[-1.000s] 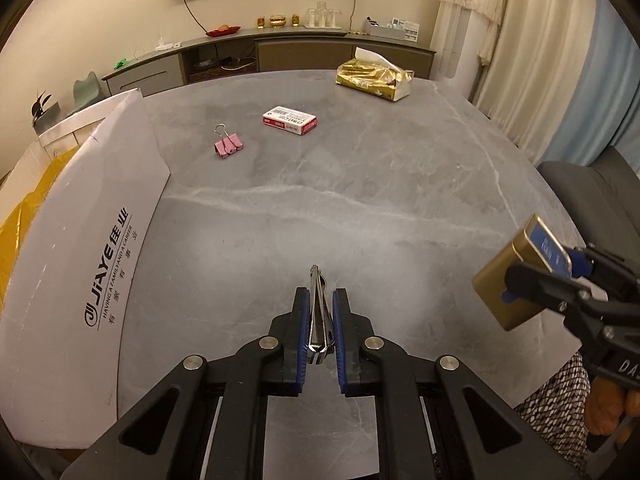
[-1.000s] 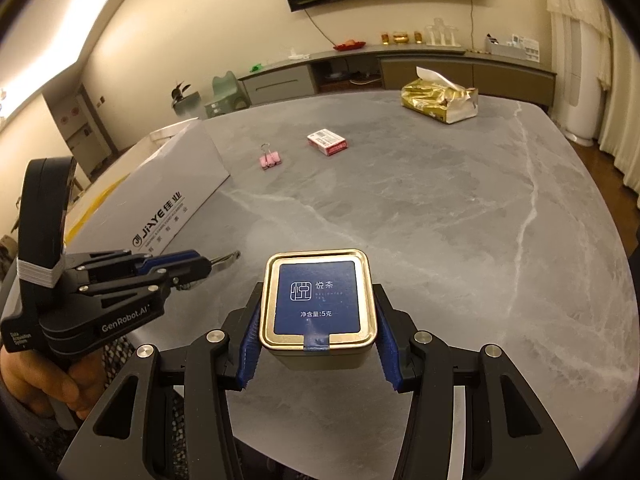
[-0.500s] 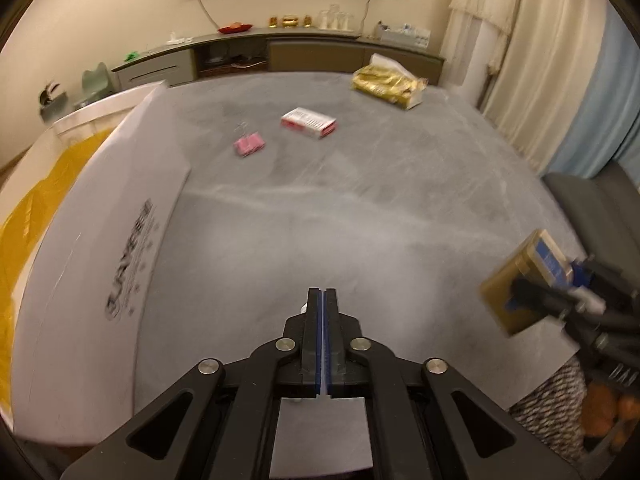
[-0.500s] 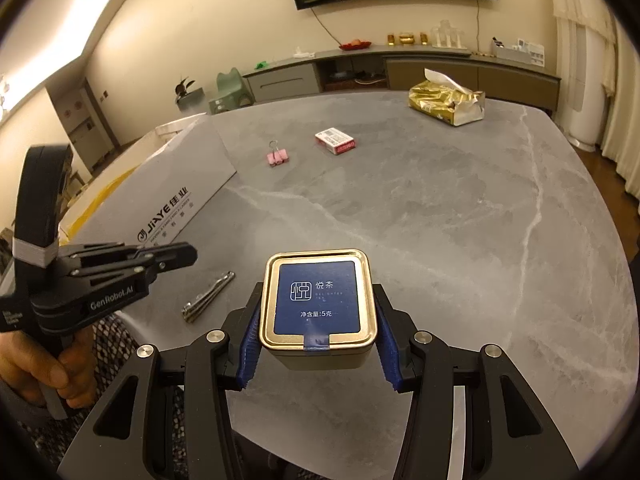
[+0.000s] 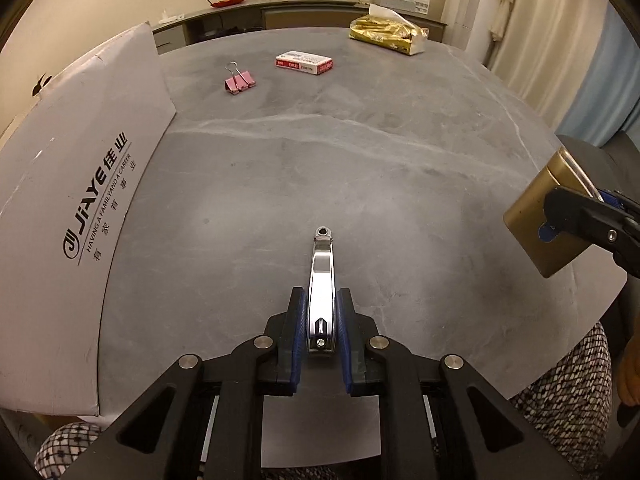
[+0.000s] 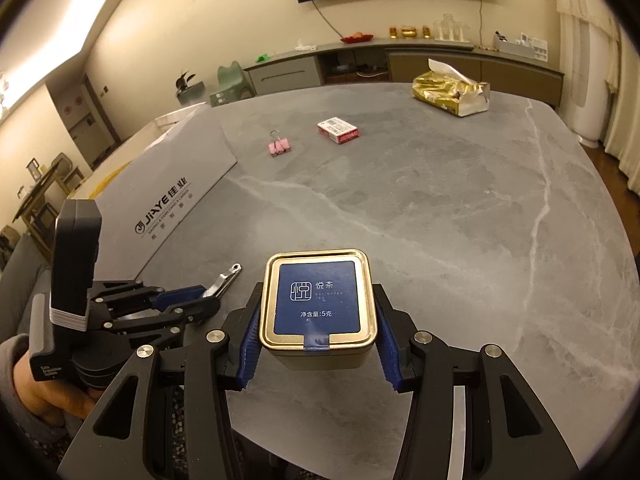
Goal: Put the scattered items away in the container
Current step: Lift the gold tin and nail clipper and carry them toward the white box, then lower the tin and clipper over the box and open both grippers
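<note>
Half a second back the left gripper (image 5: 321, 322) was shut with nothing between its fingers and the nail clipper (image 5: 322, 280) lay loose on the tabletop (image 5: 400, 168); now its blue pads sit either side of the clipper, seemingly touching its edges.
Whether that pinch is firm I cannot tell: the clipper is narrow, slick metal held only at its near end, with most of its length ahead of the pads, so it could pivot or slip out on the lift toward the white box (image 5: 80, 200) at left. The right gripper (image 6: 318, 344) is clamped on a gold tea tin (image 6: 318, 304), held clear above the tabletop edge; the tin could fall if that squeeze eases. A pink binder clip (image 5: 239, 81) and a small red-and-white box (image 5: 305, 63) wait farther out.
</note>
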`<control>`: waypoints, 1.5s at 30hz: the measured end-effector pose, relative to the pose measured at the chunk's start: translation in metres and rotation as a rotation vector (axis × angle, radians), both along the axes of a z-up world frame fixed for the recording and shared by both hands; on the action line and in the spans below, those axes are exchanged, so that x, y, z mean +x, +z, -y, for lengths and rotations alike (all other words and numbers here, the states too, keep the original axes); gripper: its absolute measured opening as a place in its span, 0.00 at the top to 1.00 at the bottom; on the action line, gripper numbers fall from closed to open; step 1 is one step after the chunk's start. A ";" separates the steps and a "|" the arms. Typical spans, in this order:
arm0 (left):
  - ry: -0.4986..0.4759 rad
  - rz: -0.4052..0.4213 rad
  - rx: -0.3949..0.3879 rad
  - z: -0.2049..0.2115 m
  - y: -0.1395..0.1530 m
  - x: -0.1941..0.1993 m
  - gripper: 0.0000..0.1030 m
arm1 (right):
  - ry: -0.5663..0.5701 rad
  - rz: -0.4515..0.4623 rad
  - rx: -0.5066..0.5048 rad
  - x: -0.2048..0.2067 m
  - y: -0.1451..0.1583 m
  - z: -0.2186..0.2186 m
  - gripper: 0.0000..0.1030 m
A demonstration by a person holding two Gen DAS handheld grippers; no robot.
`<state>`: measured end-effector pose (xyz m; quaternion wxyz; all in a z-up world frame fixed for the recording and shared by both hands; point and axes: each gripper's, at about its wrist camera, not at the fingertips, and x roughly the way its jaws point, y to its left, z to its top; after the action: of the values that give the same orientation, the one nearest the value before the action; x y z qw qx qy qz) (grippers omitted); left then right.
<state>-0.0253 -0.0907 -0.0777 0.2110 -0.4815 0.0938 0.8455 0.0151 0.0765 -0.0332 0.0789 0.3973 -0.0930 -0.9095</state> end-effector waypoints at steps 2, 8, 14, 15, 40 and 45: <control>0.012 -0.012 0.018 0.002 0.007 -0.001 0.85 | 0.002 -0.004 0.001 0.000 0.001 0.000 0.50; 0.009 -0.036 0.051 0.002 0.025 -0.001 0.85 | 0.010 -0.012 -0.001 0.002 0.004 0.003 0.50; 0.002 -0.062 0.065 0.001 0.038 0.001 0.85 | 0.013 -0.020 0.001 0.003 0.007 0.006 0.50; 0.001 -0.066 0.069 0.000 0.040 0.001 0.85 | 0.013 -0.022 0.001 0.003 0.008 0.006 0.50; 0.054 -0.210 0.140 0.044 0.127 -0.017 0.85 | 0.117 -0.110 0.060 -0.019 0.063 0.060 0.50; 0.069 -0.238 0.162 0.061 0.143 -0.021 0.85 | 0.146 -0.133 0.078 -0.027 0.077 0.078 0.50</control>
<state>-0.0458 -0.1517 0.0653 0.2073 -0.3623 0.0331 0.9081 -0.0121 -0.0019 0.0442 0.1353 0.3445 -0.0230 -0.9287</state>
